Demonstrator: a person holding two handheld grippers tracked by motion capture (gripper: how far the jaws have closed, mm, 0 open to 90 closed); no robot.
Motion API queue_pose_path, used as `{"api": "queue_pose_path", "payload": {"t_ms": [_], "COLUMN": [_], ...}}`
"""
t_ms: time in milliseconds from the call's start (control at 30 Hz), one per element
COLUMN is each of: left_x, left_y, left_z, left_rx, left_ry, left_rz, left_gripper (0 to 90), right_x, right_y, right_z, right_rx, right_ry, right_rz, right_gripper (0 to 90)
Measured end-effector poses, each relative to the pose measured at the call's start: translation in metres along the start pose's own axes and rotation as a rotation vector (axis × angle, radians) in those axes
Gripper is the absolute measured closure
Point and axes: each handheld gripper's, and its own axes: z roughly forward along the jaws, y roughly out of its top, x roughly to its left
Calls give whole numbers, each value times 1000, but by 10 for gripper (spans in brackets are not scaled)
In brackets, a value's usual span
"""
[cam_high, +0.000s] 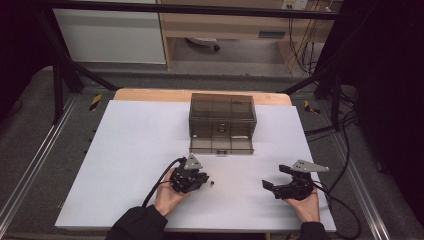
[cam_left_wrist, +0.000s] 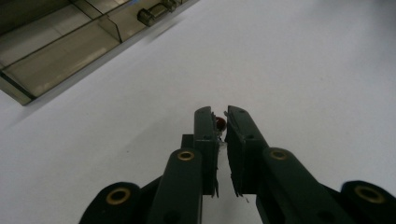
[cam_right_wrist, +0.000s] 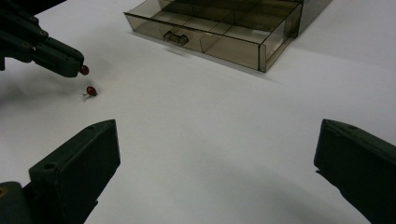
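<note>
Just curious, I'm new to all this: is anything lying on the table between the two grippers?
Yes. One small red bead lies loose just past the left gripper, which pinches another. From there to the right gripper the white table is bare, as the high view shows.

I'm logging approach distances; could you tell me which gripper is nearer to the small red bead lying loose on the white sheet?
Left. The left gripper sits just beside the loose red bead; the right gripper rests open, well across the sheet.
</note>
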Motion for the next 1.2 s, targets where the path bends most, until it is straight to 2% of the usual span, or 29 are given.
{"api": "queue_pose_path", "payload": {"t_ms": [600, 1000, 1200], "left_x": [17, 33, 41], "left_y": [19, 38, 45], "left_z": [-15, -23, -22], "left_rx": [-14, -35, -34], "left_ry": [25, 63, 81], "left_rz": [-11, -19, -30], "left_gripper": [822, 823, 823], "right_x": [0, 0, 0], "right_y": [0, 0, 0], "right_z": [0, 0, 0], "right_rx": [0, 1, 2], "right_ry": [0, 0, -1], "right_rz": [0, -1, -1], "right_gripper": [8, 8, 8]}}
